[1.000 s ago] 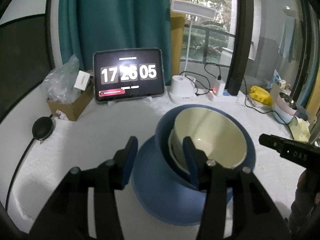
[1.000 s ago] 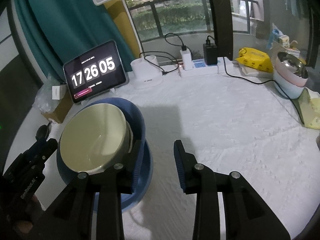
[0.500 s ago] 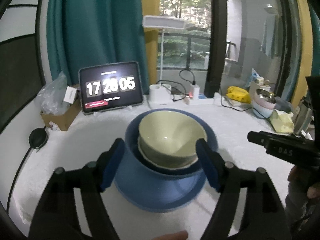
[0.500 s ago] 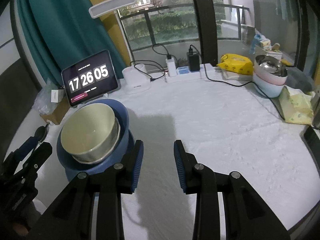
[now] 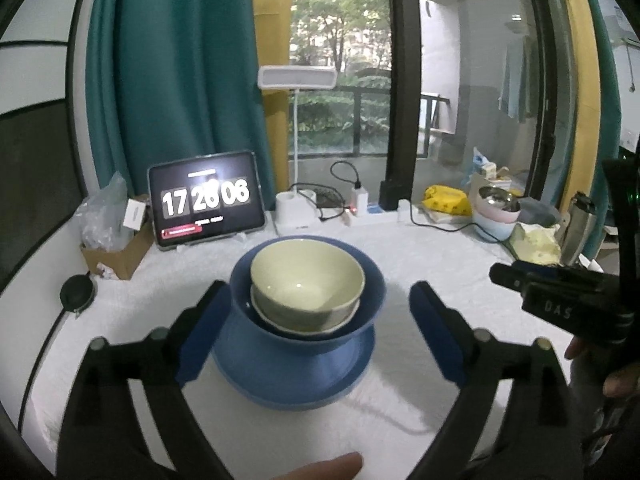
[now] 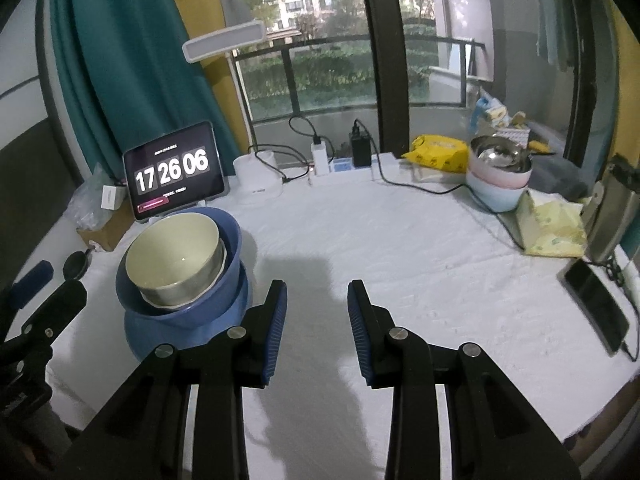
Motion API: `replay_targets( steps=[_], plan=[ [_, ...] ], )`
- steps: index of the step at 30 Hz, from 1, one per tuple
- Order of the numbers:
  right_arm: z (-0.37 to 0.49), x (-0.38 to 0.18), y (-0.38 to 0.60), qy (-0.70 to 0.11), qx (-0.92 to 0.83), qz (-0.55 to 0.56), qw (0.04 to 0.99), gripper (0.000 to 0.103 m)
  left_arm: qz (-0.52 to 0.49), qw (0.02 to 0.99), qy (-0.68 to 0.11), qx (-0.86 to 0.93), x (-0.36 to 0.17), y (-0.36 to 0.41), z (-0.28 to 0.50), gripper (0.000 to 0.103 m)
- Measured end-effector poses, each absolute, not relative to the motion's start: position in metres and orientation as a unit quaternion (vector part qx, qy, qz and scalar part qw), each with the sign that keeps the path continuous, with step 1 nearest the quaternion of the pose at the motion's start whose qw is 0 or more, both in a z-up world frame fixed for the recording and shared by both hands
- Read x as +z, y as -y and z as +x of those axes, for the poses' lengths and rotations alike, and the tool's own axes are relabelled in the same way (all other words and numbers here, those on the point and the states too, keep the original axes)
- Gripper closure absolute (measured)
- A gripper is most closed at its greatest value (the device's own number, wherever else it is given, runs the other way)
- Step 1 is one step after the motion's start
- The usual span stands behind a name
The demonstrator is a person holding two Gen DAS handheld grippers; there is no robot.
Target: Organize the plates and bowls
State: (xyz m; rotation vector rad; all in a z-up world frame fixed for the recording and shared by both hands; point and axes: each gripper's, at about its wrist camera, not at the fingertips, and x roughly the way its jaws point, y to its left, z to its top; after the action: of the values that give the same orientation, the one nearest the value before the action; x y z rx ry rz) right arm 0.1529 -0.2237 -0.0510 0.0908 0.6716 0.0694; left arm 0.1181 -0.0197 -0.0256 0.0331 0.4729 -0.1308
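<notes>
Since earlier: left gripper pulled back from the stack and spread its jaws wide; a second ago one finger sat inside the bowls, now both blue pads flank the stack with nothing between them but air
Right tool: right gripper partly open, holding nothing, backed off so that more of the white table shows than before
Stack: cream bowl nested in blue bowl, which stands on blue plate; the cream one sits slightly tilted over a paler rim beneath it
Where: on the left part of the table, just in front of the tablet clock
Key relation: stack lies dead ahead of the left tool, centred between its pads, and off to the left of the right tool; the left is nearer
Judgement: stacking looks finished; pink and blue bowls at the far right may be a further pile
Risk: tilted inner bowl could rock if nudged
</notes>
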Motion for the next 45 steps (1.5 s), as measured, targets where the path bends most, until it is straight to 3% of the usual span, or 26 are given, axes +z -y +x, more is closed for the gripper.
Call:
replay_targets(
  steps=[7, 11, 27, 45],
  plan=[
    [0.129, -0.034, 0.230, -0.297, 0.020, 0.026, 0.954, 0.068, 0.015, 0.974, -0.215, -0.074, -0.012, 0.022, 0.101, 0.010],
    [0.115, -0.022, 0.234, -0.274, 0.013, 0.015, 0.961, 0.059, 0.018, 0.977, -0.197, -0.073, -0.005, 0.022, 0.091, 0.010],
    [0.054, 0.045, 0.250, -0.180, -0.003, 0.018, 0.983, 0.051, 0.017, 0.989, -0.121, -0.080, 0.045, 0.011, 0.050, 0.010],
    [0.052, 0.048, 0.258, -0.181, -0.010, 0.020, 0.983, 0.050, 0.008, 0.991, -0.111, -0.068, 0.049, 0.001, 0.047, 0.010]
  ],
)
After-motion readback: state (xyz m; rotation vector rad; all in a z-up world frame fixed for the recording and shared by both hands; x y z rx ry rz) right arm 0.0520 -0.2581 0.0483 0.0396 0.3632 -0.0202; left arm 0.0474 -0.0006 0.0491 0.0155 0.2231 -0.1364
